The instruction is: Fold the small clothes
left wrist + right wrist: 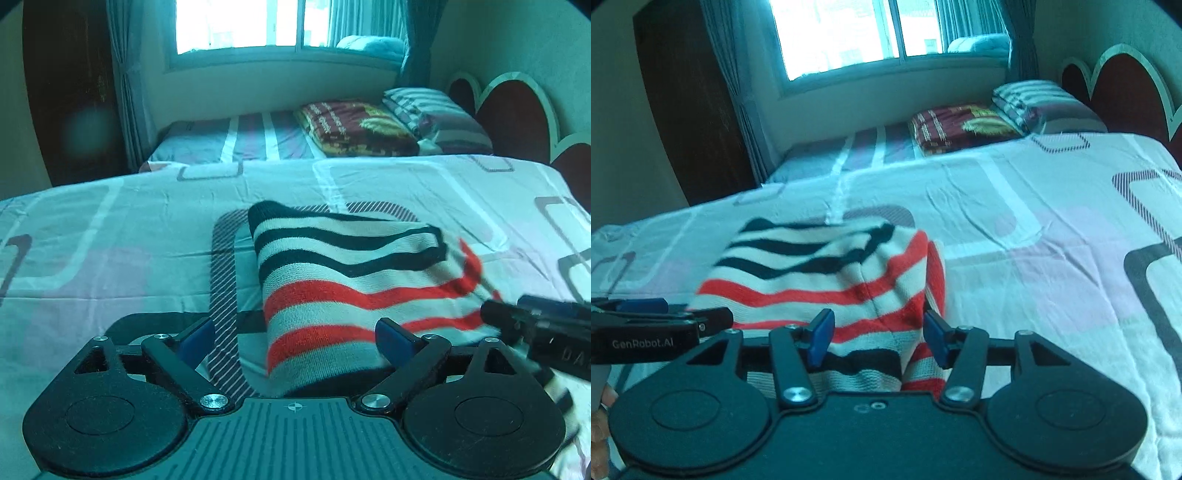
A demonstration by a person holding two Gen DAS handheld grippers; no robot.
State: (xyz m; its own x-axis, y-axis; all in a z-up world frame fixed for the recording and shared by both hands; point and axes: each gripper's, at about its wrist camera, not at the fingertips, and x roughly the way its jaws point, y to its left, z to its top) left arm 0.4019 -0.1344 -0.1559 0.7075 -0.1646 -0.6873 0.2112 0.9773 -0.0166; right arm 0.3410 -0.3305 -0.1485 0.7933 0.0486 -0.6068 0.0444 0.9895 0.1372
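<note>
1. Two views share one striped sweater, which lies folded on the patterned bedsheet of the near bed; a second bed stands beyond it under the window.
2. The left wrist view alone shows the sweater's left edge whole, a straight folded side that runs from the camera toward the window, with the sheet's hatched band just beside it. It also catches the right gripper as a blurred black tip at the sweater's right edge.
3. The right wrist view alone shows the sweater's right edge, where a red-and-white layer curls over, and a dark band of knit close under the camera. The left gripper enters there from the left edge, level with the sweater's near left corner.
4. The stripes run across both views; the black ones lie toward the window, the red ones toward the camera. The long axis is not clear.
5. The left gripper stands wide open, its blue pads apart and the sweater's near edge between them, unpinched.
6. The right gripper is about half open; the sweater's near right corner lies between its pads, and they do not look pressed on it.
</note>
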